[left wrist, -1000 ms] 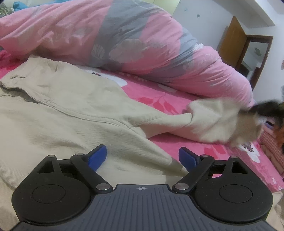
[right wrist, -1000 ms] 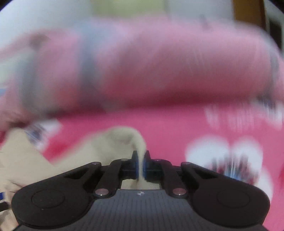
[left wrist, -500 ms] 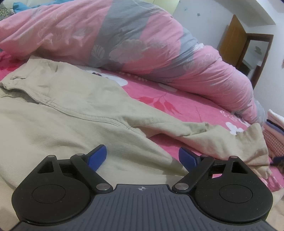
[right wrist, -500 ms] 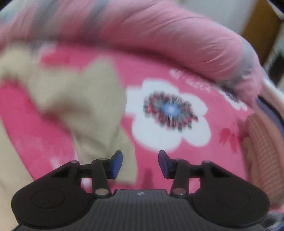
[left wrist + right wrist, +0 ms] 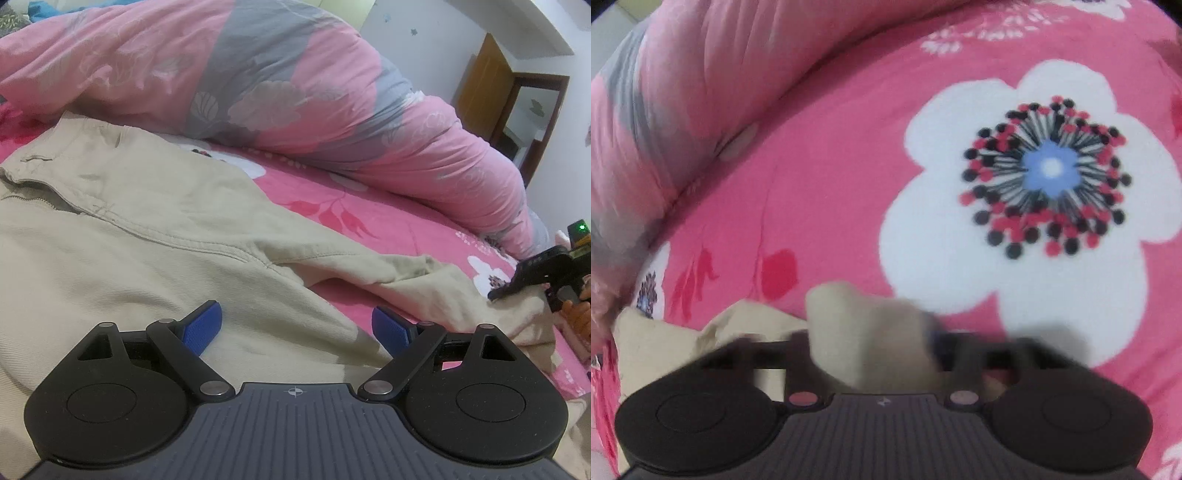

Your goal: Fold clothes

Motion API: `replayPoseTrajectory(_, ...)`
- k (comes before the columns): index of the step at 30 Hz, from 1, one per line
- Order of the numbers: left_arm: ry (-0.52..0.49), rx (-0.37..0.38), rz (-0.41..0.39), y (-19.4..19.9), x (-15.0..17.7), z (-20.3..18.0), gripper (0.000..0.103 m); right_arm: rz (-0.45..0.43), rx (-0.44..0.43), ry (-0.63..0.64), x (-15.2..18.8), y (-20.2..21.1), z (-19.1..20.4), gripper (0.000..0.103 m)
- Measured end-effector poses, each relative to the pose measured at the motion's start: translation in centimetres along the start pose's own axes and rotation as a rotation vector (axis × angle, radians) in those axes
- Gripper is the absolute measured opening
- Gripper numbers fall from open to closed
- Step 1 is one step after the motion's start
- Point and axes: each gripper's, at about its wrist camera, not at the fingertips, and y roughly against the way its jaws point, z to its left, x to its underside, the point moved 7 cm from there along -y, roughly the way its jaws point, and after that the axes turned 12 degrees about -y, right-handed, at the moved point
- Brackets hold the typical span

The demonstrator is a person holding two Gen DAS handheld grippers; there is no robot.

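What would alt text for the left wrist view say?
A beige jacket lies spread on a pink flowered bedsheet, its sleeve stretched toward the right gripper at the cuff. The left gripper hovers open over it, with a pink and grey duvet behind.

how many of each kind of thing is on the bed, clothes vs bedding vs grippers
Clothes: 1, the beige jacket
Bedding: 2, the rolled pink and grey quilt and the pink flowered sheet
Grippers: 2, the left gripper and the right gripper at the jacket's sleeve end
Total: 5
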Motion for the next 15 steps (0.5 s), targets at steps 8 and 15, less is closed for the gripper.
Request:
replayPoseTrajectory(8,0.004,0.004,-0.006,0.0,0.1,0.0,0.09,-0.429,-0.245,0.579,0.7,12.4,12.8,0.012)
replayPoseTrajectory(15,0.007,0.005,-0.006,0.1,0.1,0.0,0.09,-0.512,-0.113,0.834,9.3,13.6,6.6,0.037)
